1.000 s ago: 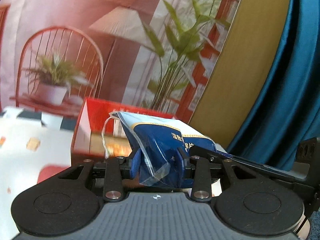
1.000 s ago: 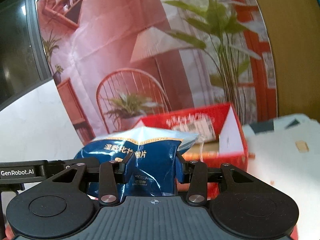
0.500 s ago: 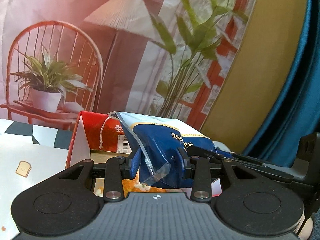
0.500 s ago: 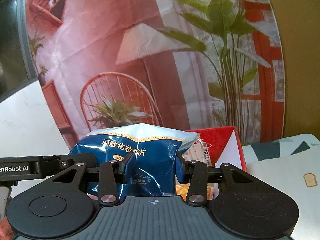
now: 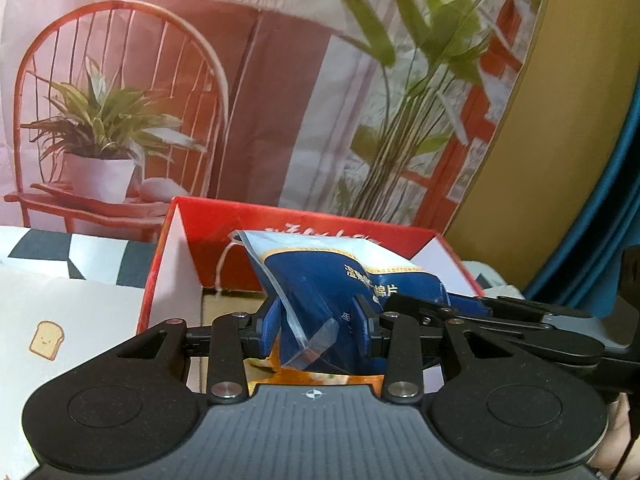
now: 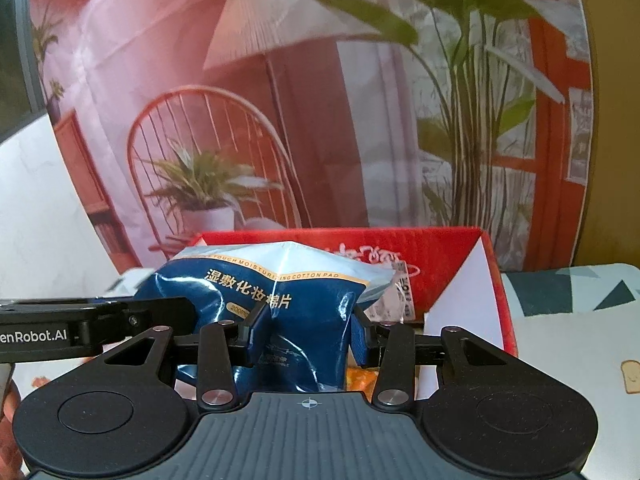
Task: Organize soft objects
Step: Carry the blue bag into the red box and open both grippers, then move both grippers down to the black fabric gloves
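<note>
Holding one blue cotton-pad pack (image 5: pixel 320 280) over one red box (image 5: pixel 280 220), we count two grippers.
Left gripper (image 5: pixel 316 326) and right gripper (image 6: pixel 306 330) each pinch the pack; it hides most of the box's interior, whose contents we cannot identify.

Held between both tools, left tool (image 5: pixel 316 330) and right tool (image 6: pixel 306 334), over an open box (image 5: pixel 308 224): cotton pad bag (image 6: pixel 280 292). Behind the box, a printed backdrop (image 5: pixel 256 100); beside it, a cloth-covered counter (image 5: pixel 72 308).
</note>
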{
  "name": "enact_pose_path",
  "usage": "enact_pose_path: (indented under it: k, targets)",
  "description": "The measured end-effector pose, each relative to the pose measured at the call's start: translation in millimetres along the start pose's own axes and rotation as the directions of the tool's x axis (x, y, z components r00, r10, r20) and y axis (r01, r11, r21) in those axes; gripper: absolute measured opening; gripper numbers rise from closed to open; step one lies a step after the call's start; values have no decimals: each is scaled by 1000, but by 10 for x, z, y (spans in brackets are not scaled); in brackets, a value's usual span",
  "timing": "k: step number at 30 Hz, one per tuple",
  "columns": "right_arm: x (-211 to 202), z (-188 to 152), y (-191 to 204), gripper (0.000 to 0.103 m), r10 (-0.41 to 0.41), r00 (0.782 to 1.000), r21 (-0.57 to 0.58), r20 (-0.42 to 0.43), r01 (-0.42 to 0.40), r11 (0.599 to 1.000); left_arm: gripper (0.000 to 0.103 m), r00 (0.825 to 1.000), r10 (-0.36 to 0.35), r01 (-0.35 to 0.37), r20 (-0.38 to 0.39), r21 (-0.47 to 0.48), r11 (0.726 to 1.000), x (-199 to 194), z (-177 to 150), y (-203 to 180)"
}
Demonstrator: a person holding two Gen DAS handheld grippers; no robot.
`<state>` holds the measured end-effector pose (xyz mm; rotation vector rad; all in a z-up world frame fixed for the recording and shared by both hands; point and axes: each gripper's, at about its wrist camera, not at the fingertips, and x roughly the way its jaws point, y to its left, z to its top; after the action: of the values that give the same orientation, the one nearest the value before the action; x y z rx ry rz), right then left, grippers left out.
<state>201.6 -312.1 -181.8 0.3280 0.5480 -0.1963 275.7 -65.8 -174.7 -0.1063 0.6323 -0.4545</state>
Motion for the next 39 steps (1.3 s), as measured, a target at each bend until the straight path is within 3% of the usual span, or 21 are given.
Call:
enact_pose_path:
  k: [3, 7, 14, 39]
  targets:
    - [46, -30, 4, 40, -35, 999, -5, -27, 35, 999, 41, 999, 44, -44, 5, 27, 999, -9, -6, -1]
    - [1, -62, 16, 47, -79, 997, -44, -28, 78, 996, 56, 996, 89, -91, 29, 52, 995, -86, 1, -1]
    - [-249, -116, 54, 53, -93, 996, -82, -8, 92, 992, 67, 985, 159, -164, 65, 87, 983, -328, -22, -56]
    - [-1227, -939, 518, 54, -57, 997, -81, 58, 61, 995, 67, 980, 200, -201, 18, 92, 975, -1200, -884, -208]
